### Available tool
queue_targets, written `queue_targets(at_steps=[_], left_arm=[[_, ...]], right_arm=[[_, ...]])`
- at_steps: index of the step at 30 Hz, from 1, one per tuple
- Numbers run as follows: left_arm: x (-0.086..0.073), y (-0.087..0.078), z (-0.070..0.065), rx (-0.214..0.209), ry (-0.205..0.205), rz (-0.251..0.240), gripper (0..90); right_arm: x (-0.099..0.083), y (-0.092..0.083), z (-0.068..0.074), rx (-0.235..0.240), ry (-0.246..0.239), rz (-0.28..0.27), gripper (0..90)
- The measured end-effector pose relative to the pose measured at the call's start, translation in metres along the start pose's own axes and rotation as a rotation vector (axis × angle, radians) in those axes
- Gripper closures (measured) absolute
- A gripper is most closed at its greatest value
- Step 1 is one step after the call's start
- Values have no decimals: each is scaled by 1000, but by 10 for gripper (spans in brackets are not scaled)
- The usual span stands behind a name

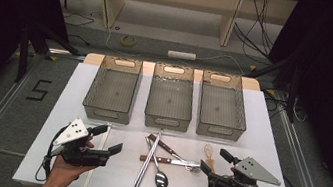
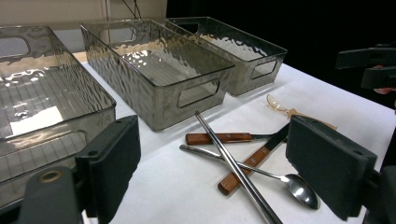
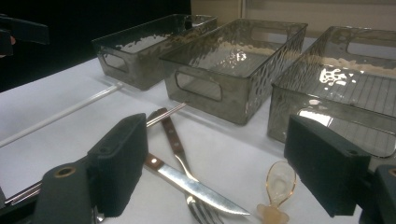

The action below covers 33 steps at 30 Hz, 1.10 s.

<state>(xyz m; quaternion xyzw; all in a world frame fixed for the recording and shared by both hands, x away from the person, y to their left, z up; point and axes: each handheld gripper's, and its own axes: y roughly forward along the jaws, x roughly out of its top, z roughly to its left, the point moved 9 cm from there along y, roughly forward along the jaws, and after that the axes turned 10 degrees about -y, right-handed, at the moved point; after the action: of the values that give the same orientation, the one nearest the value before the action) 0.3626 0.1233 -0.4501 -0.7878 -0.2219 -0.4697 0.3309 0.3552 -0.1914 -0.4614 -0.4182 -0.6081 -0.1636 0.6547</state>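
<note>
Right now both claws hover wide open and empty, left gripper and right gripper flanking the crossed cutlery. Risk: the chopsticks overlie the spoon and knife, so grabbing one could drag the others.

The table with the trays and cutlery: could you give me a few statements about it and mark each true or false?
1. Three clear trays stand in a row at the far side of the table. True: left tray, middle tray, right tray.
2. The trays hold cutlery. False: all three are empty; the cutlery lies on the table in front of them.
3. The spoon lies in the pile near the metal chopsticks. True.
4. The left gripper is shut on the knife. False: its jaws are open and hold nothing.
5. The right gripper is open. True.
6. The white stick lies inside the middle tray. False: it lies on the table at the left.
</note>
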Motion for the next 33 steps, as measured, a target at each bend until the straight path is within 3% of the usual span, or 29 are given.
queue_targets(at_steps=[2, 5, 18, 20, 26, 29, 32, 33], left_arm=[[0, 0, -2, -8, -22, 6, 174], [0, 0, -2, 7, -11, 10, 174], [-4, 4, -6, 41, -33, 49, 177], [-4, 7, -7, 53, -58, 54, 182], [-11, 16, -15, 88, -79, 110, 207], [-17, 22, -18, 108, -80, 150, 258], [-23, 27, -21, 117, -107, 190, 288], [-28, 32, -22, 125, -115, 225, 298]], right_arm=[[0, 0, 0, 0, -2, -2, 228], [0, 0, 0, 2, -1, -3, 228], [1, -1, -2, -11, -1, -9, 231], [1, -2, -1, -10, 2, -10, 231], [0, -1, -2, -18, 3, -1, 231], [-1, -1, -4, -23, 7, 3, 232], [-1, -1, -3, -24, 4, 5, 234], [-1, -1, -3, -24, 1, 8, 234]])
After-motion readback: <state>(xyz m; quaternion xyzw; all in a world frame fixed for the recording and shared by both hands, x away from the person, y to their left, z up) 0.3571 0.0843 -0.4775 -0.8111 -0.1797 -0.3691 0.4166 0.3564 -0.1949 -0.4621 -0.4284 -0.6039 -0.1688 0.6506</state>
